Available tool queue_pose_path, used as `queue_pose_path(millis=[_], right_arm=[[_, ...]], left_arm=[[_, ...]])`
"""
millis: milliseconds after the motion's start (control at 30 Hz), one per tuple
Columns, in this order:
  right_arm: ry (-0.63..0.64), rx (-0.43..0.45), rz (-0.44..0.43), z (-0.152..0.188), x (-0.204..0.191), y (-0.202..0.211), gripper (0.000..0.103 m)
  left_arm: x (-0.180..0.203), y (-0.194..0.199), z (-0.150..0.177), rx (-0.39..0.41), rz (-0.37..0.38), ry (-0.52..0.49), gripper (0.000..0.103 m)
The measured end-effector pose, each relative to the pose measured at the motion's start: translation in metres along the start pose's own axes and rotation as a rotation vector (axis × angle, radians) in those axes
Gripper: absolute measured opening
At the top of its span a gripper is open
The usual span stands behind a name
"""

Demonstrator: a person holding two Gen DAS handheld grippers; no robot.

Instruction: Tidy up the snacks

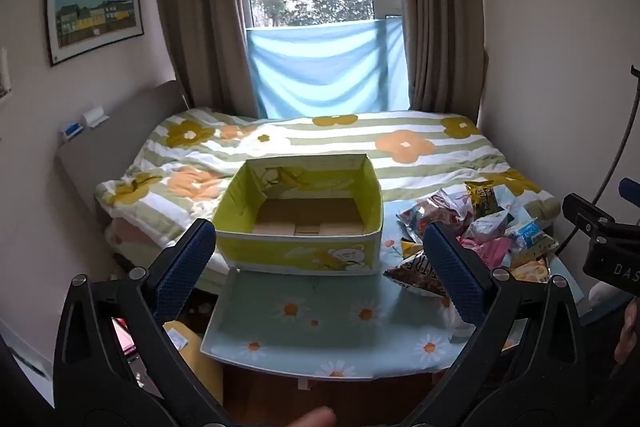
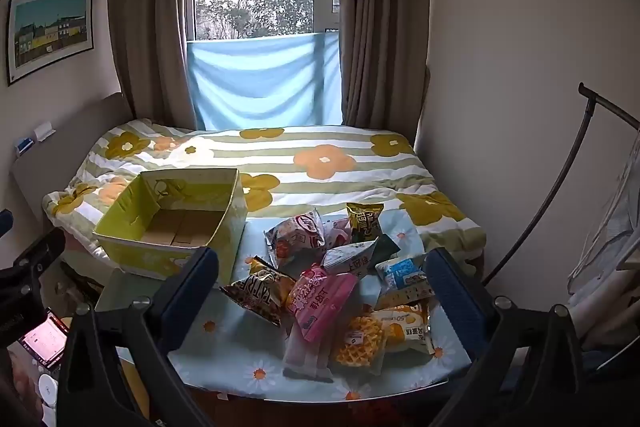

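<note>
A yellow-green cardboard box with a bear print stands open and empty on the table; it also shows in the right wrist view. A pile of snack packets lies to its right: a pink packet, a dark chip bag, a waffle pack. The pile shows in the left wrist view too. My left gripper is open and empty, in front of the box. My right gripper is open and empty, above the near side of the pile.
The table has a light blue daisy cloth. A bed with a flowered striped cover lies behind it, under a window. A phone glows at the lower left. A black curved stand is at the right.
</note>
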State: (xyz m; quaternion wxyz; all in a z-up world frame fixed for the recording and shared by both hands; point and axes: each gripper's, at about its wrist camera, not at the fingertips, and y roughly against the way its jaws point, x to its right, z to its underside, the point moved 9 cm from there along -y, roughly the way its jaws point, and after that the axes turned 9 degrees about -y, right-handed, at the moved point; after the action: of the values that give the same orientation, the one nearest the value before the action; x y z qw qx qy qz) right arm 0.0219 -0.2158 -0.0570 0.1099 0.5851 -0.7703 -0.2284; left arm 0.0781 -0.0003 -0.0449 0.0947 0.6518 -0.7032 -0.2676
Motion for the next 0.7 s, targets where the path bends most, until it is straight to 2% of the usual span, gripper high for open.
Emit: queue_pose_path(millis=[133, 267, 700], right_arm=[[-0.002, -0.001, 0.0, 0.0002, 0.0001, -0.0002, 0.103], [-0.005, -0.001, -0.003, 0.0002, 0.0003, -0.0002, 0.103], [-0.007, -0.013, 0.0, 0.0046, 0.0015, 0.0003, 0.103]], left_arm=[[-0.0067, -0.0027, -0.0005, -0.001, 0.028, 0.029, 0.103], [-0.0014, -0.0001, -0.0019, 0.007, 0.002, -0.006, 0.103], [0.0023, 0.003, -0.0044, 0.009, 0.017, 0.008, 0.103]])
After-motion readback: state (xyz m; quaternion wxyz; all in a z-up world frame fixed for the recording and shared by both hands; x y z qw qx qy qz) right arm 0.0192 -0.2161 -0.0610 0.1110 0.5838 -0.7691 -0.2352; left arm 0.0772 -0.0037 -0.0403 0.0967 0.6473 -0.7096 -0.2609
